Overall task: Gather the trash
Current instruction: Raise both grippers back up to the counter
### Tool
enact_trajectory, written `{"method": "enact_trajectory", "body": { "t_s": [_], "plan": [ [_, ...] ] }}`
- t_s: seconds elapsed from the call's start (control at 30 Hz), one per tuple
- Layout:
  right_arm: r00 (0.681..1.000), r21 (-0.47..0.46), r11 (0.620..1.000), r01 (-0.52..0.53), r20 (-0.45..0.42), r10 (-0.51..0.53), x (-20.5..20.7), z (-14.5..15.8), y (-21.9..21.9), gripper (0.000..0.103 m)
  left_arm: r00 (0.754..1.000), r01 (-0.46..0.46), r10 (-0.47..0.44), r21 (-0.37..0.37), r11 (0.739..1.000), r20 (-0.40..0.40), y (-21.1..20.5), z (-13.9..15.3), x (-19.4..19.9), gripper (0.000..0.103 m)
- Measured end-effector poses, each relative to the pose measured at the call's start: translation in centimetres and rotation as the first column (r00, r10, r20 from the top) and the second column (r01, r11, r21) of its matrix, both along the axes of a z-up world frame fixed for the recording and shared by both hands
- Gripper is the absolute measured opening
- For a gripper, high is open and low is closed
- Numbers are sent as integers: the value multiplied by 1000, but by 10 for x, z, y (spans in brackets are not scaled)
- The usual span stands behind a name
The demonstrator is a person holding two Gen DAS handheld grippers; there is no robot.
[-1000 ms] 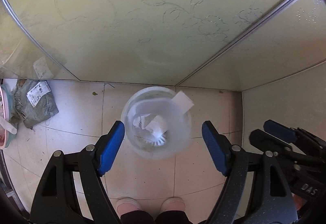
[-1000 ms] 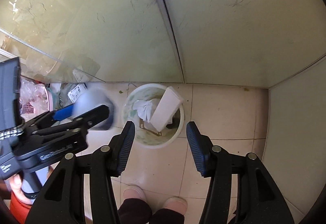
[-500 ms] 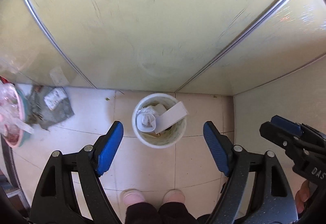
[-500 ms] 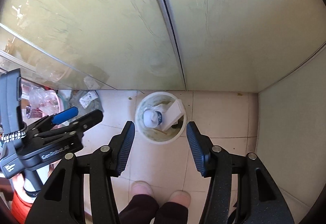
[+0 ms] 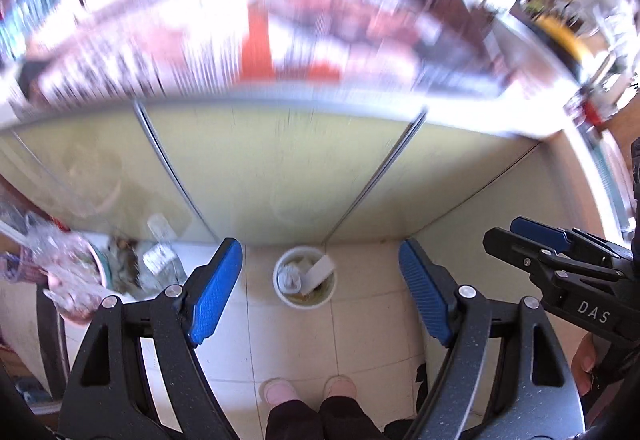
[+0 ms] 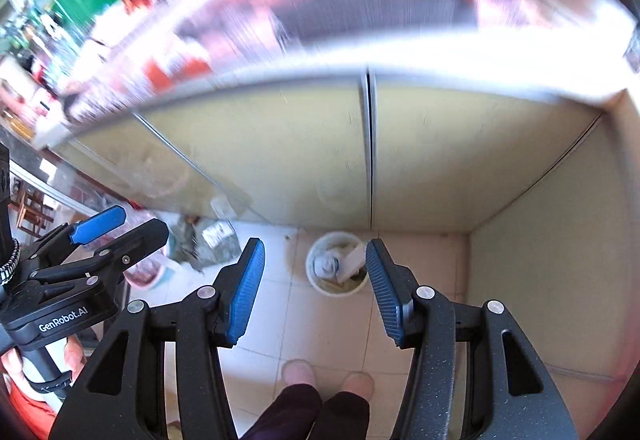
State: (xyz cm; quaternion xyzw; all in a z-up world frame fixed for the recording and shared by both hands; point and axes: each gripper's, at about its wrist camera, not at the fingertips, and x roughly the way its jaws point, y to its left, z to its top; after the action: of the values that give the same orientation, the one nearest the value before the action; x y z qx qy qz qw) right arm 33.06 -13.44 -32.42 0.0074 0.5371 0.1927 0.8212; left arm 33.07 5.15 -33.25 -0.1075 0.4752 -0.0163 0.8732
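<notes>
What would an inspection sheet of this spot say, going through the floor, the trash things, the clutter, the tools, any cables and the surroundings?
Surface: pale tiled floor, bare around the bin.
Job's things: white trash bin standing upright, holding crumpled paper and a flat white strip.
Clutter: grey bag and pink basin on the floor to the bin's left.
Grippers: left tool open, empty; right tool open, empty.
Cables: nothing seen.
Surroundings: yellow-green cabinet doors behind the bin; the countertop above is blurred; the person's feet below.
</notes>
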Motion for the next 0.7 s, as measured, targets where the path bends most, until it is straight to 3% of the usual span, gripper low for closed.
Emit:
{"method": "enact_trajectory", "body": {
  "t_s": [0.2, 0.4, 0.53, 0.7],
  "plan": [
    [989, 31, 999, 26, 146, -30, -32, 104, 1, 49, 985, 23, -29, 35, 999, 170, 15, 114, -32, 80],
    [944, 61, 996, 68, 319, -84, -67, 193, 9, 49, 931, 47, -78, 95, 994, 357, 23, 208, -63, 81],
    [895, 86, 992, 89, 431, -117, -83, 240, 13, 49, 885, 44, -88, 106, 993, 456, 28, 253, -82, 83],
    [835, 114, 988, 106, 530, -151, -90, 277, 12, 52, 842, 22, -77, 109, 994, 534, 37, 288, -94, 90]
  ]
}}
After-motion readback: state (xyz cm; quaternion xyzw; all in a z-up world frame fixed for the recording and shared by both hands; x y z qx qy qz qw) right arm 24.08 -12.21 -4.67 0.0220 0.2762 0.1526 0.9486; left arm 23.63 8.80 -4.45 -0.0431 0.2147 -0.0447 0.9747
